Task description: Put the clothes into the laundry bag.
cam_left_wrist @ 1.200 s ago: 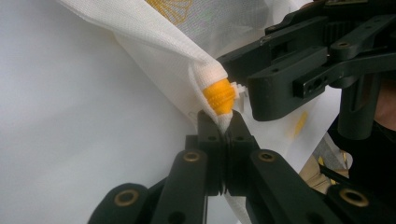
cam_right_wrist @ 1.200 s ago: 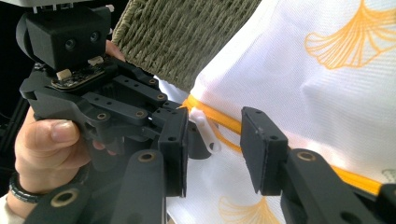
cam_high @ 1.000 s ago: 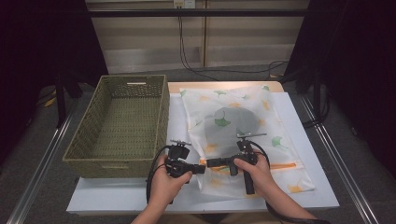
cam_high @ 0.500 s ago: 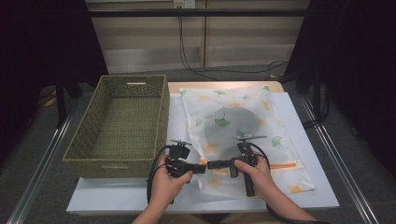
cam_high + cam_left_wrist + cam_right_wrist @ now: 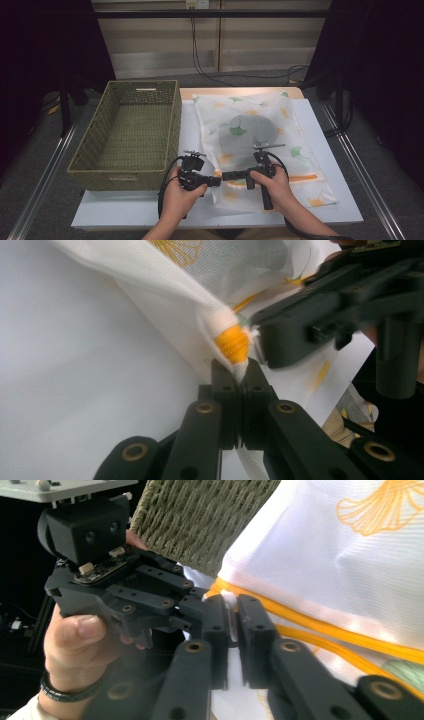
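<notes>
Two tools (image 5: 220,179) meeting, mesh bag's (image 5: 260,130) orange zipper end (image 5: 233,344) pinched, half hidden

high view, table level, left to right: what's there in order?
wicker basket → left gripper → right gripper → right-hand part of the white mesh bag → bare right edge of the table.
</notes>
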The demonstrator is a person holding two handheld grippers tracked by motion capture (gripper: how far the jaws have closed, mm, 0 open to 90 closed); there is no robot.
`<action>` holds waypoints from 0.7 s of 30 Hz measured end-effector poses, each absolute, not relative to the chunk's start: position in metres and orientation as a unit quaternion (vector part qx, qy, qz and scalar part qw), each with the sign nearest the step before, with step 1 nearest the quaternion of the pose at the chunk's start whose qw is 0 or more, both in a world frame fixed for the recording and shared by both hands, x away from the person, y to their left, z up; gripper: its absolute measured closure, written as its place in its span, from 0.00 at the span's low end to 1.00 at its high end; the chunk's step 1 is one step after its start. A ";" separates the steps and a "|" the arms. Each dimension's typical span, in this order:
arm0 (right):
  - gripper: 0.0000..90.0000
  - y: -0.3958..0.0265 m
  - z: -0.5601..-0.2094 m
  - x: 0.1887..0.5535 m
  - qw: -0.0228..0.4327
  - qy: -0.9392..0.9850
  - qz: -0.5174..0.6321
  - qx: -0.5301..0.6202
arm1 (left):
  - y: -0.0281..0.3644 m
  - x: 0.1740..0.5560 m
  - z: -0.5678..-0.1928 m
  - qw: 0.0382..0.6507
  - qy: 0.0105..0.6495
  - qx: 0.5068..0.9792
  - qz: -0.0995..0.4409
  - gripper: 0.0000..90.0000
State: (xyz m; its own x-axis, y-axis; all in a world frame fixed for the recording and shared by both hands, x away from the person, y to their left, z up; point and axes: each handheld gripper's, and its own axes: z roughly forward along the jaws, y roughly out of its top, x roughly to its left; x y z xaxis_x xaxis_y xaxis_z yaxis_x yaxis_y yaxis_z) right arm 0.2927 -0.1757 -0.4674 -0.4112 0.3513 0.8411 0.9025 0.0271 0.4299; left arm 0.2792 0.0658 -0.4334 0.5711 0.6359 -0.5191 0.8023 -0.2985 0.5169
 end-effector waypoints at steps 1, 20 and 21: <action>1.00 -0.176 -0.467 0.293 0.267 -0.667 -0.512 -0.470 | 0.064 0.278 -0.434 0.390 0.461 0.789 -0.109 0.97; 1.00 -0.179 -0.457 0.292 0.253 -0.698 -0.490 -0.456 | 0.066 0.280 -0.429 0.389 0.442 0.802 -0.101 0.98; 1.00 -0.181 -0.458 0.292 0.249 -0.699 -0.489 -0.460 | 0.067 0.280 -0.427 0.395 0.449 0.795 -0.104 0.98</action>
State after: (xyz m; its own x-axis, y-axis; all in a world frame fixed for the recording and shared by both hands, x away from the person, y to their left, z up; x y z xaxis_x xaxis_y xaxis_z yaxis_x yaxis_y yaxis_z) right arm 0.2921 -0.1805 -0.4577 -0.4536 0.3993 0.7967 0.8854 0.1001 0.4540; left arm 0.2797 0.0669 -0.4273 0.5756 0.6306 -0.5205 0.7956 -0.2851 0.5345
